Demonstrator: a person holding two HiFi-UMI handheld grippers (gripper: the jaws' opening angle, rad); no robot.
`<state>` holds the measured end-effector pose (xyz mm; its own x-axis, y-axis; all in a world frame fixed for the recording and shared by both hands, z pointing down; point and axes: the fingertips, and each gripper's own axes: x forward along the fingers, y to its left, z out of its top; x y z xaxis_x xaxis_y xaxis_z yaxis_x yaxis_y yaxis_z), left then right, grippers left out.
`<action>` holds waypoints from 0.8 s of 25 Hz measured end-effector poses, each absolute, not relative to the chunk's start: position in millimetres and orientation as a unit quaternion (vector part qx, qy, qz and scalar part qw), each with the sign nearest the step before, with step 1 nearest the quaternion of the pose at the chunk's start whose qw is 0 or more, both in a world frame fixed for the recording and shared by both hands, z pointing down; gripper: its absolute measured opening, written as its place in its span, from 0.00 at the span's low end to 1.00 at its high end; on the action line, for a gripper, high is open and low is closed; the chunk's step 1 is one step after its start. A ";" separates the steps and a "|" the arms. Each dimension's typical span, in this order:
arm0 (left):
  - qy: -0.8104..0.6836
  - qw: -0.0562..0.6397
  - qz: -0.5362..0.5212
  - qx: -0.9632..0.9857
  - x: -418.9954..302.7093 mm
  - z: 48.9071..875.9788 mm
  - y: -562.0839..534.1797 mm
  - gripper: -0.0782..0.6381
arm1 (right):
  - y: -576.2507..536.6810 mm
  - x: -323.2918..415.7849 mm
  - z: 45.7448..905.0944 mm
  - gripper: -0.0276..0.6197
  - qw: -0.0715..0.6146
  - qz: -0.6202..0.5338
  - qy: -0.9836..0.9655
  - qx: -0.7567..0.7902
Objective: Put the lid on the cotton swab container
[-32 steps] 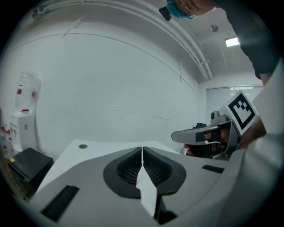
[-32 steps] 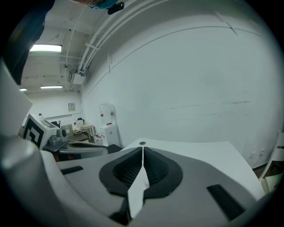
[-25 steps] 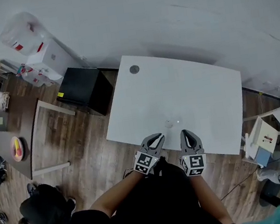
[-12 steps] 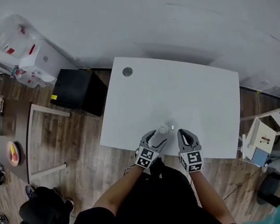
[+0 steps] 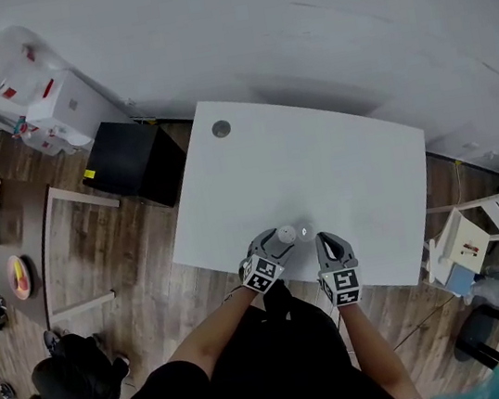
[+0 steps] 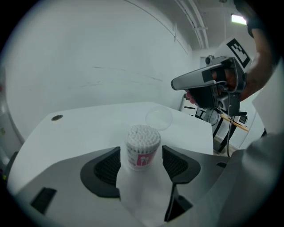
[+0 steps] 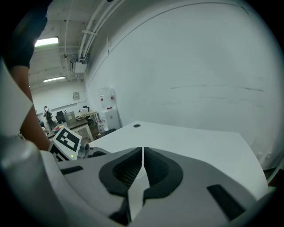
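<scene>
The left hand-held gripper (image 5: 274,244) is standing with its jaws spread wide — they have just been opening — and the cotton swab container (image 6: 142,146) is sitting upright between them. A gap is showing on either side, so neither pad is pressing on it. The container is resting on the white table (image 5: 337,161) near the edge closest to the person, its top uncovered and the white swab tips showing. To the right of the container, the right hand-held gripper (image 7: 142,153) is hovering with its jaws closed together and nothing between them. Just beyond the container and slightly to its right, the clear round lid (image 6: 159,119) is lying flat on the table, apart from the container. Well beyond the container — toward the far left corner — a round cable grommet (image 6: 56,117) is sitting in the tabletop. Farther left of the container, off the table, a black cabinet (image 5: 135,160) is standing on the wood floor (image 5: 140,277).
</scene>
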<state>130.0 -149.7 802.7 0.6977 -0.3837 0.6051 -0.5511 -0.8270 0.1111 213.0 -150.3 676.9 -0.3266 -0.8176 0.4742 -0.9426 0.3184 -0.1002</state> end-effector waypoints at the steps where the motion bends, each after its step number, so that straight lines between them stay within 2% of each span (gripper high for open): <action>1: -0.260 0.145 0.293 0.909 130.0 804.2 -152.4 0.52 | -150.6 214.2 679.0 0.09 0.173 0.185 -0.794 0.553; 13: -0.246 0.143 0.300 0.911 141.0 813.9 -154.7 0.52 | -151.3 215.0 709.8 0.10 0.225 0.204 -0.811 0.499; 16: -0.247 0.139 0.302 0.910 138.9 815.0 -156.1 0.48 | -153.2 212.5 711.8 0.10 0.238 0.194 -0.819 0.485; 18: -0.245 0.137 0.301 0.911 138.9 815.8 -156.8 0.48 | -153.3 210.3 715.4 0.15 0.246 0.190 -0.828 0.468; 20: -0.242 0.137 0.300 0.912 139.9 816.4 -156.2 0.47 | -149.4 206.9 722.5 0.25 0.259 0.190 -0.837 0.444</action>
